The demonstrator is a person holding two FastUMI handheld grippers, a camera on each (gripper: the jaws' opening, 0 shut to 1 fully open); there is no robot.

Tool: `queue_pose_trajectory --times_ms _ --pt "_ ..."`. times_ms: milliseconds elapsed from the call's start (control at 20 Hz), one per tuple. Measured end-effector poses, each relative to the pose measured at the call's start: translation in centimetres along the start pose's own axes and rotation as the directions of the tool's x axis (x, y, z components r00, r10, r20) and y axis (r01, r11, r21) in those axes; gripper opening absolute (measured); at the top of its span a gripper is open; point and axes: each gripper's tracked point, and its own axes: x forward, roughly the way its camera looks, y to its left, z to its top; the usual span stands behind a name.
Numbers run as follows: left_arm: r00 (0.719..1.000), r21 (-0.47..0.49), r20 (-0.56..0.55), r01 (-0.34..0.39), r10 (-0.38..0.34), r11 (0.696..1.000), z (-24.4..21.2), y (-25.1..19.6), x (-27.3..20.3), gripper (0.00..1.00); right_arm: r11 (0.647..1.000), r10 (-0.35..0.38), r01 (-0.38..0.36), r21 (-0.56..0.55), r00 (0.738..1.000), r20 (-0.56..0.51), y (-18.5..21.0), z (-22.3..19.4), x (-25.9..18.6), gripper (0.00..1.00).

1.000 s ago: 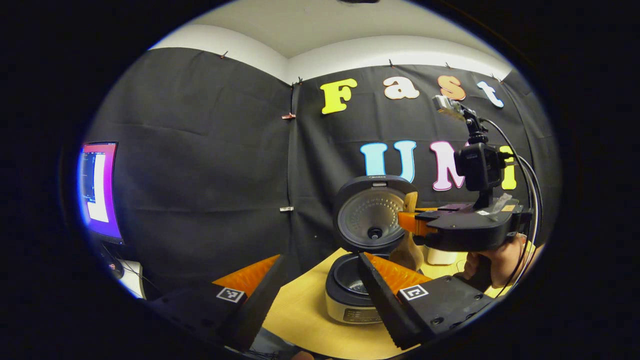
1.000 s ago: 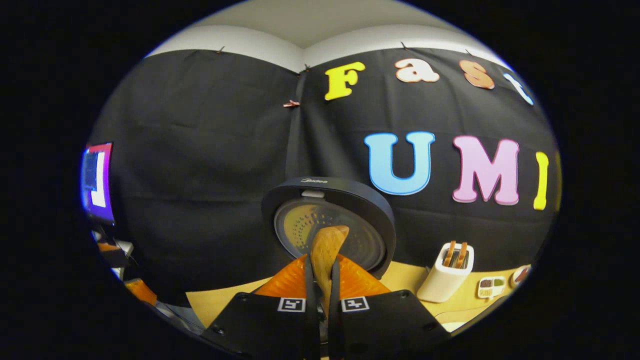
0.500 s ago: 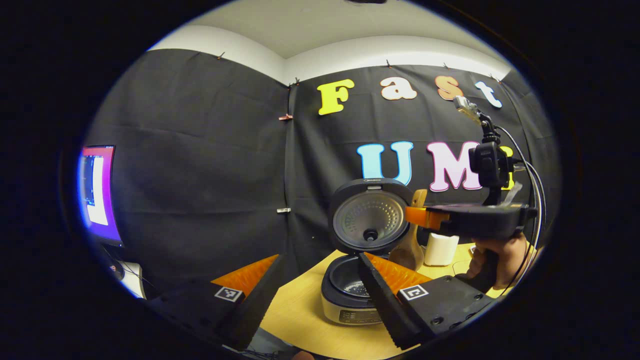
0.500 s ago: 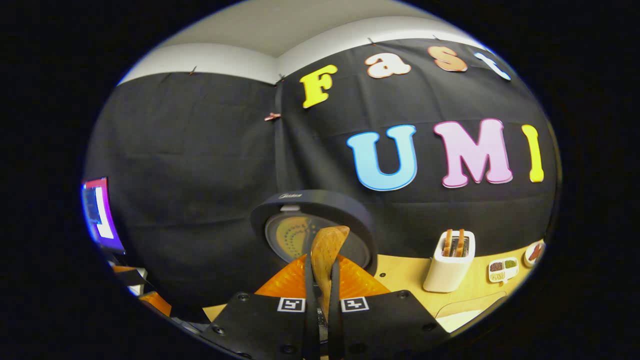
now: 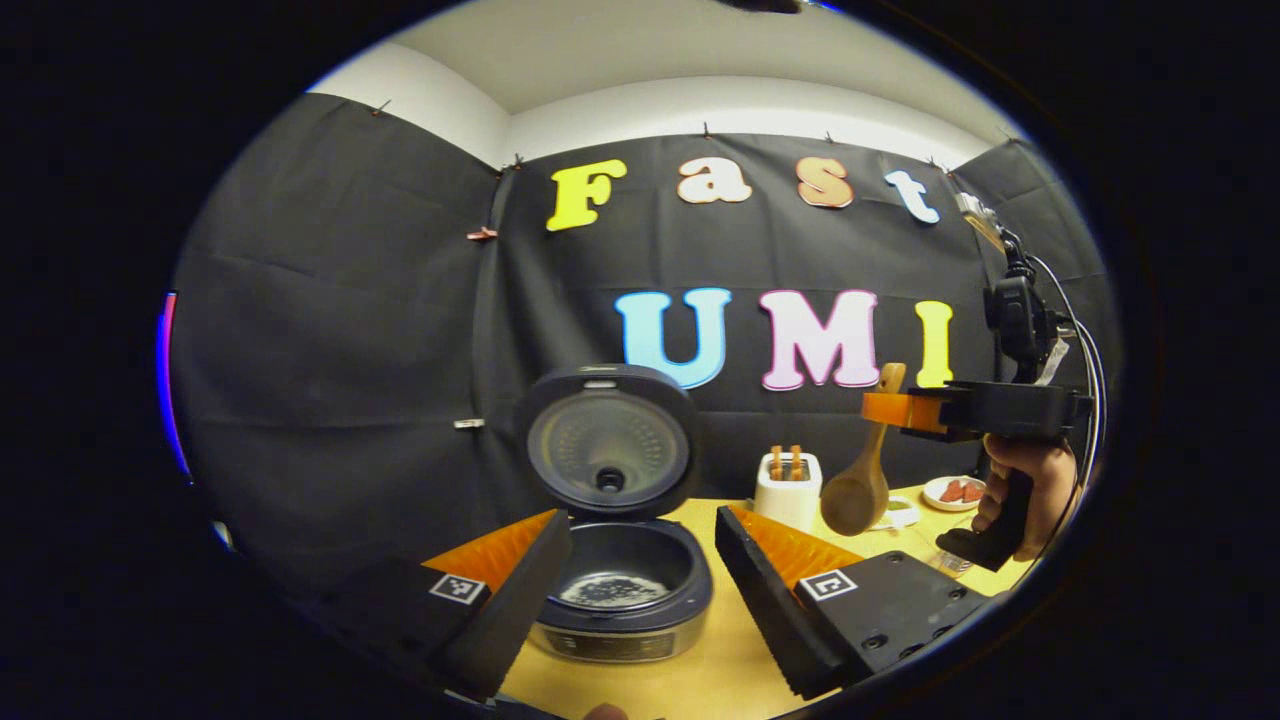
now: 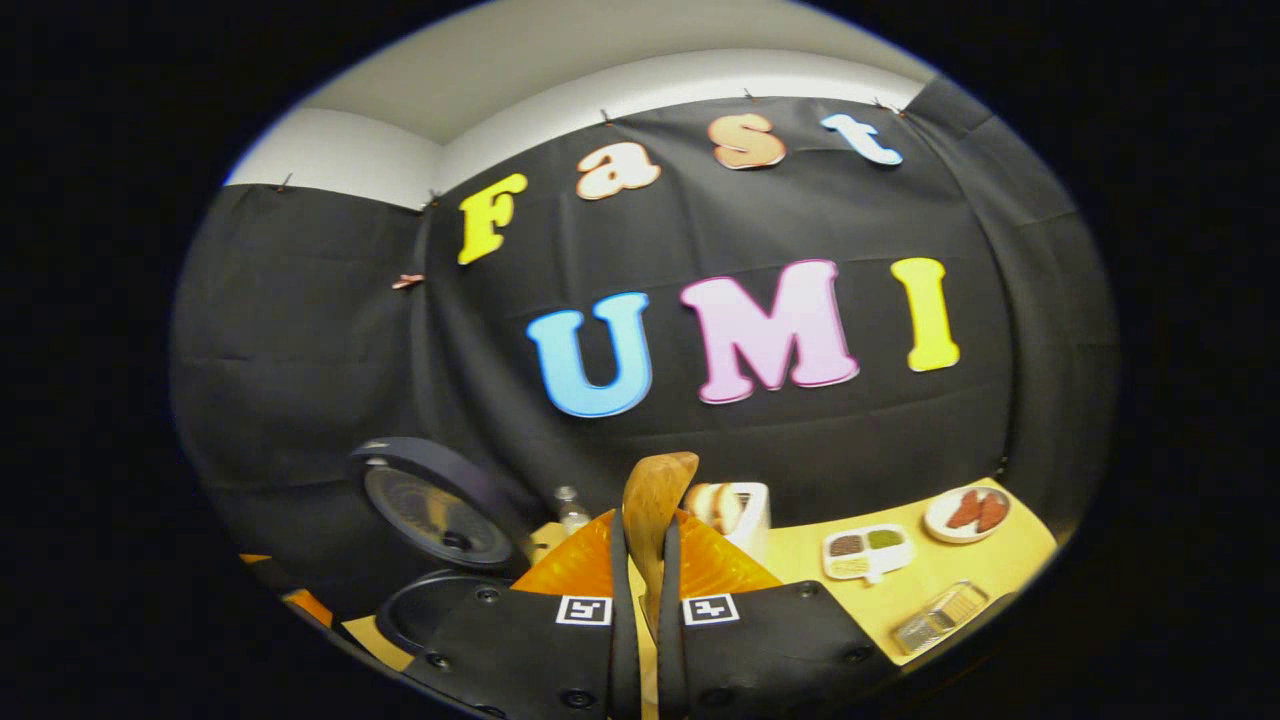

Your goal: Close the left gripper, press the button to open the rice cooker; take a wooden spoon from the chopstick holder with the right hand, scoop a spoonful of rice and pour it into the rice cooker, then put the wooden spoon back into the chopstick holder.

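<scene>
I had the wooden spoon (image 5: 862, 478) clamped in my right gripper (image 6: 640, 590), both fingers pressed flat against its handle at the bottom centre of the right gripper view, the handle's top end rising just above them. In the left gripper view that same gripper sat at the right of the frame in my hand (image 5: 1030, 490), with the spoon hanging bowl-down below it, off to the right of the rice cooker (image 5: 620, 575) and just in front of the white chopstick holder (image 5: 788, 490). The cooker stood in the lower centre of that view with its lid (image 5: 606, 442) tipped up and back, and a pale layer, which I took for rice, lay in the bottom of the pot. My left gripper (image 5: 640, 570) hung with its jaws spread wide, one finger to each side of the cooker and gripping nothing. I judged the pouring done and the step in hand to be the return of the spoon. The next move called for me to carry the spoon over the holder's open top, where two other wooden handles already stood, bring it upright, lower it into a free gap and only then let the fingers part. The sectioned dish (image 6: 866, 551) and the small plate (image 6: 968, 512) at the lower right of the right gripper view lay well apart from that path.
</scene>
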Motion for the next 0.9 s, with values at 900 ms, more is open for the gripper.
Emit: queue_pose_trajectory --times_ms 900 --pt "0.994 0.057 0.002 0.109 -0.109 0.992 1.3 -9.5 1.2 0.97 0.902 -0.43 0.43 -0.031 0.892 -0.136 -27.1 -8.3 -1.5 0.11"
